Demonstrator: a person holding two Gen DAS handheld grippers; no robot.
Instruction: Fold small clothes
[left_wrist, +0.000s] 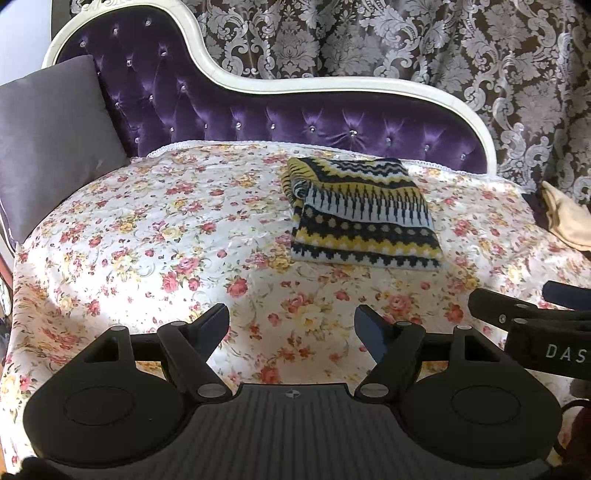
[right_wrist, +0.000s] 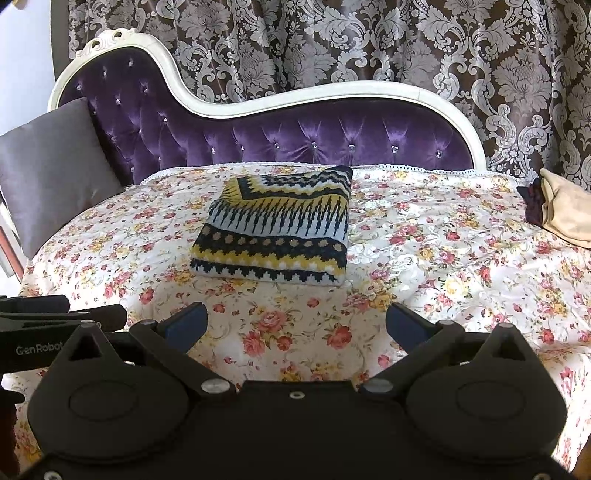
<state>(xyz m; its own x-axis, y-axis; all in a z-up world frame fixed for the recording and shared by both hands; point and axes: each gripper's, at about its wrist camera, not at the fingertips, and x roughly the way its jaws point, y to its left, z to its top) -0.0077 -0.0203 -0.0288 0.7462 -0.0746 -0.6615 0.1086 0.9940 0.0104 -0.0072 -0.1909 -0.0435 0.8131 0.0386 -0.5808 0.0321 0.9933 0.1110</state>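
Ahead of my spread right gripper (right_wrist: 295, 325), bare floral quilted cover (right_wrist: 424, 236) runs unobstructed to the folded navy-yellow-white knit garment (right_wrist: 273, 236) at frame centre. Grey satin cushion (right_wrist: 55, 173) blocks left edge; beige cloth bundle (right_wrist: 565, 210) far right.

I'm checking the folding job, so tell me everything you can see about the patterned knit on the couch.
The knit is thick wool-like fabric in yellow, navy and pale grey bands of zigzags, spikes and dots. It is folded into a neat rectangular stack, lying flat on the flowered cover near the purple backrest. Only the cover touches it; both grippers are away from it.
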